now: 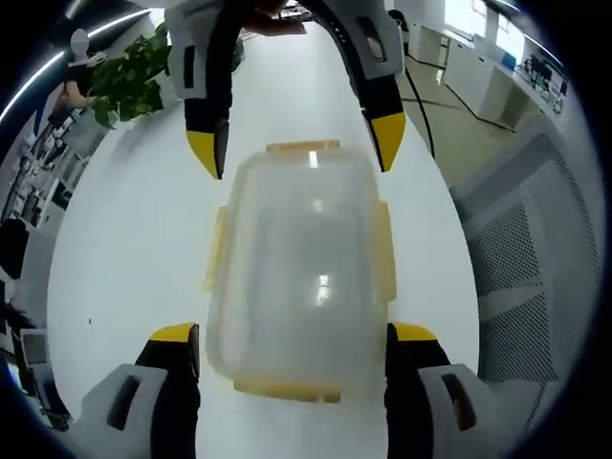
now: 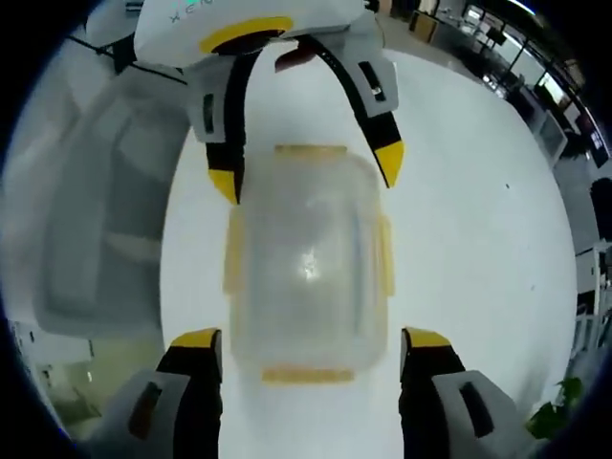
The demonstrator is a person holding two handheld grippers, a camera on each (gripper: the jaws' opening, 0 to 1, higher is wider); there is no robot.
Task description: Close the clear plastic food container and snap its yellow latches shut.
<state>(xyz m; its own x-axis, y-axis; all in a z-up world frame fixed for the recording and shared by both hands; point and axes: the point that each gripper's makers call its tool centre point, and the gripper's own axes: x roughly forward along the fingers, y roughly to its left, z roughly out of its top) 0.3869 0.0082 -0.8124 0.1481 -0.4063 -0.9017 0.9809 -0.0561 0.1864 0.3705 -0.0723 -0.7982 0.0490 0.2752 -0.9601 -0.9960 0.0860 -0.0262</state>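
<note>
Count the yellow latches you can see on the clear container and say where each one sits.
4: seen in the left gripper view, near short end, far short end, left long side, right long side of the container.

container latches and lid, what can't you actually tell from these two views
- Whether the yellow latches are snapped: both views look down on the clear container, and the hazy lid blurs their edges.
- What is inside the container: the lid is frosted and glary in the right gripper view.
- The container's lower walls: hidden under the lid.
- Whether the left gripper or right gripper touches the container: contact points cannot be made out.
</note>
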